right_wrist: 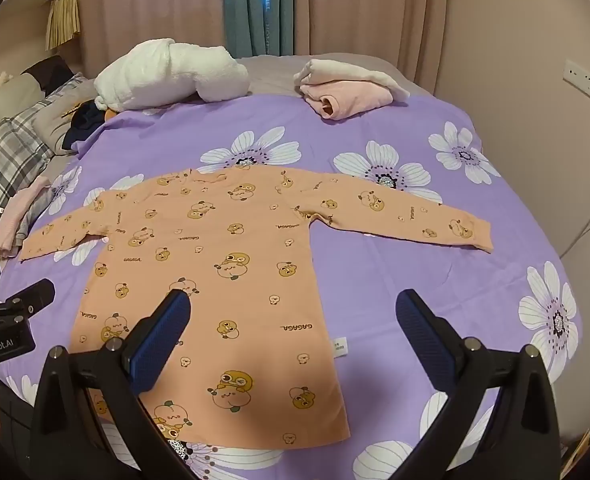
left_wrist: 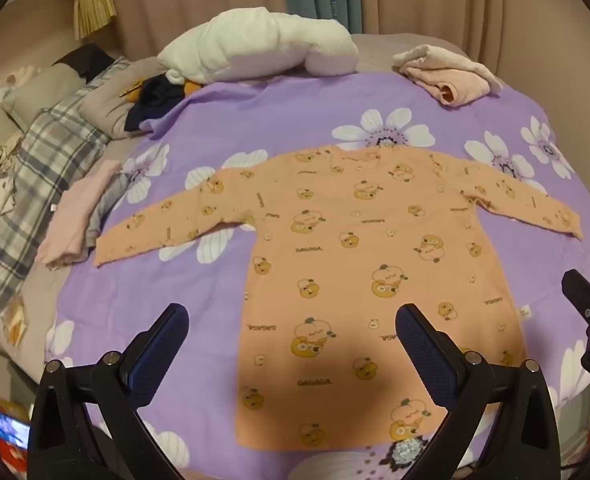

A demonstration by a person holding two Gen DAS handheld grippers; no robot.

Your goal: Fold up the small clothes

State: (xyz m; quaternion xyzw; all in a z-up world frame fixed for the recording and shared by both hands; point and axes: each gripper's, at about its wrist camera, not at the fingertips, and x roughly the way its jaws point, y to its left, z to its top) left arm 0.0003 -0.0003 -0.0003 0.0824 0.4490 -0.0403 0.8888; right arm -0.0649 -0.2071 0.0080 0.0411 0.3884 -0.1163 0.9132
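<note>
Lying flat on the purple flower-print bed cover [left_wrist: 223, 128], the peach long-sleeved cotton top with cartoon prints [left_wrist: 359, 264] has both sleeves spread sideways and its hem nearest the cameras. No fold made yet, judging by the lay.

Left gripper [left_wrist: 291, 344]: blue-padded fingers wide apart, holding nothing, hovering over the hem's left half. Right gripper [right_wrist: 293, 328]: fingers likewise apart and empty, above the hem's right side and the bare cover beside it. Height above the cloth cannot be told.

Nearby: a folded pink-and-cream garment pile [right_wrist: 347, 88] and a white fluffy rolled blanket [right_wrist: 167, 76] at the far edge of the bed, well apart from the top. A pink and grey folded stack [left_wrist: 83, 216] sits just beside the left sleeve cuff.

Risks, as judged:
- Thin fabric on a soft cover: a pinch may catch the bed cover together with the top and drag both.
- Gripping only the upper layer would split front from back and skew the fold.
- Swinging the left sleeve inward may disturb the adjacent stack.
- Uneven lift between the two sides would wrinkle the body.
</note>
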